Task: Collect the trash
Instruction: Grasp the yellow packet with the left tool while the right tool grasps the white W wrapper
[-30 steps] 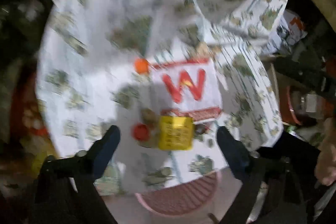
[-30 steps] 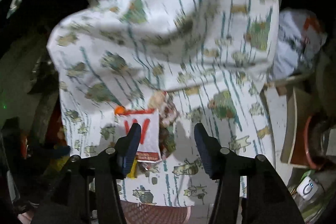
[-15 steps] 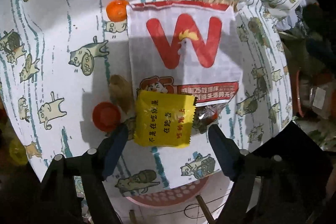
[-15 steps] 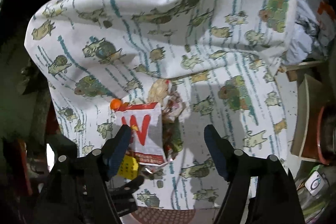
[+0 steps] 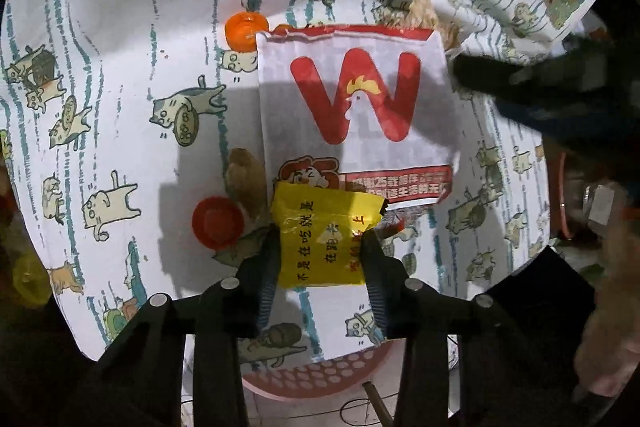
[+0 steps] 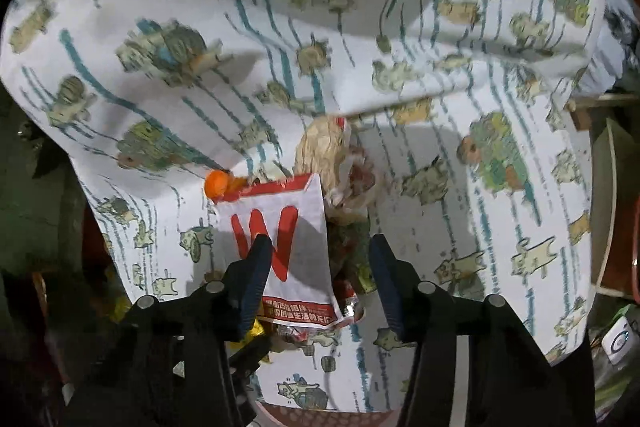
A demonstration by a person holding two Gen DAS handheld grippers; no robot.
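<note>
The yellow wrapper (image 5: 324, 239) lies on the cloth-covered surface (image 5: 120, 131), overlapping the lower edge of the paper bag (image 5: 356, 115) at its 12 o'clock. It is pinched between the closing jaws of the left hand-held gripper (image 5: 320, 259), and it bulges under the squeeze. A slip is possible, because the film looks slick and only its lower half is held; the paper bag could also be dragged along. A red cap (image 5: 218, 223) sits at the wrapper's 9 o'clock, an orange cap (image 5: 246, 31) at 11 o'clock. The right hand-held gripper (image 6: 316, 267) is seen with jaws apart and closing over the bag, not yet pressing. No bin contents can be seen; only a pink basket rim (image 5: 304, 379) shows at 6 o'clock.
</note>
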